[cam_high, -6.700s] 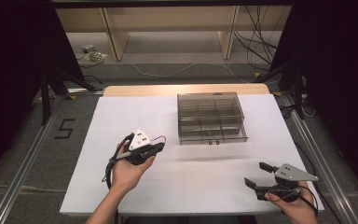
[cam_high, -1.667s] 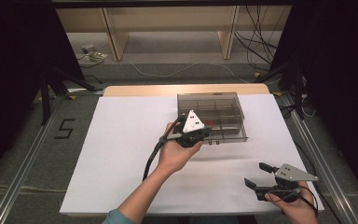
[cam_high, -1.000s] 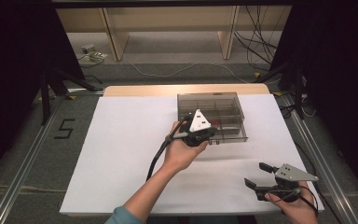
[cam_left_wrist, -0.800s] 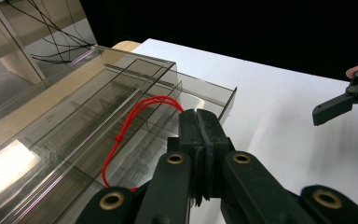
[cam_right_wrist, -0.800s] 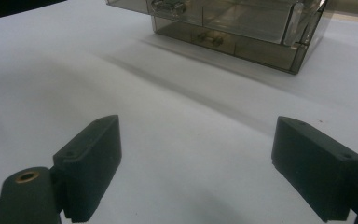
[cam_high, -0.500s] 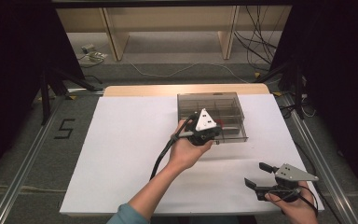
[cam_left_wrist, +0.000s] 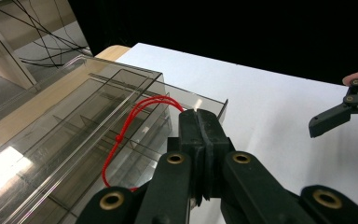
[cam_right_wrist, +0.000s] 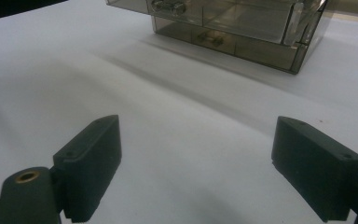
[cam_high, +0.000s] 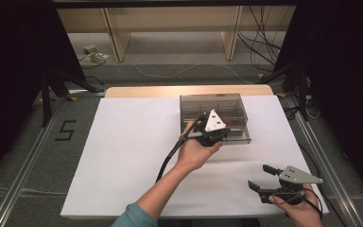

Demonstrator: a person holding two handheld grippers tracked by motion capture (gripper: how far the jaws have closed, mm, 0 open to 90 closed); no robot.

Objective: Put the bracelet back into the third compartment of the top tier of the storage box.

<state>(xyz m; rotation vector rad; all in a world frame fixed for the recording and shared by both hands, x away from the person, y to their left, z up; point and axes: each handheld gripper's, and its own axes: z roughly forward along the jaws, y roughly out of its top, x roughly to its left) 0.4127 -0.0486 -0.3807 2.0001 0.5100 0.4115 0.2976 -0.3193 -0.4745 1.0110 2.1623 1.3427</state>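
Observation:
A smoky clear compartment box (cam_high: pixel 216 101) stands at the back middle of the white table. My left gripper (cam_high: pixel 229 128) hangs over the box's front right part, its jaws pressed together. In the left gripper view a thin red cord (cam_left_wrist: pixel 121 140) loops from the shut left gripper (cam_left_wrist: pixel 200 116) down into a compartment of the box (cam_left_wrist: pixel 74 102). My right gripper (cam_high: pixel 261 177) rests low near the table's front right edge, open with nothing between its fingers. The right gripper view shows the open right gripper (cam_right_wrist: pixel 198 140) facing the box (cam_right_wrist: pixel 242 28) across bare tabletop.
Small metal parts (cam_right_wrist: pixel 168 6) lie in some of the box's compartments. A white sheet (cam_high: pixel 132 151) covers the table, with a wooden strip (cam_high: pixel 142 91) along the far edge. Shelving and cables stand beyond on the floor.
The left gripper has carried the red cord from the table's left middle to the box and edged right over its front. The right gripper has stayed put.

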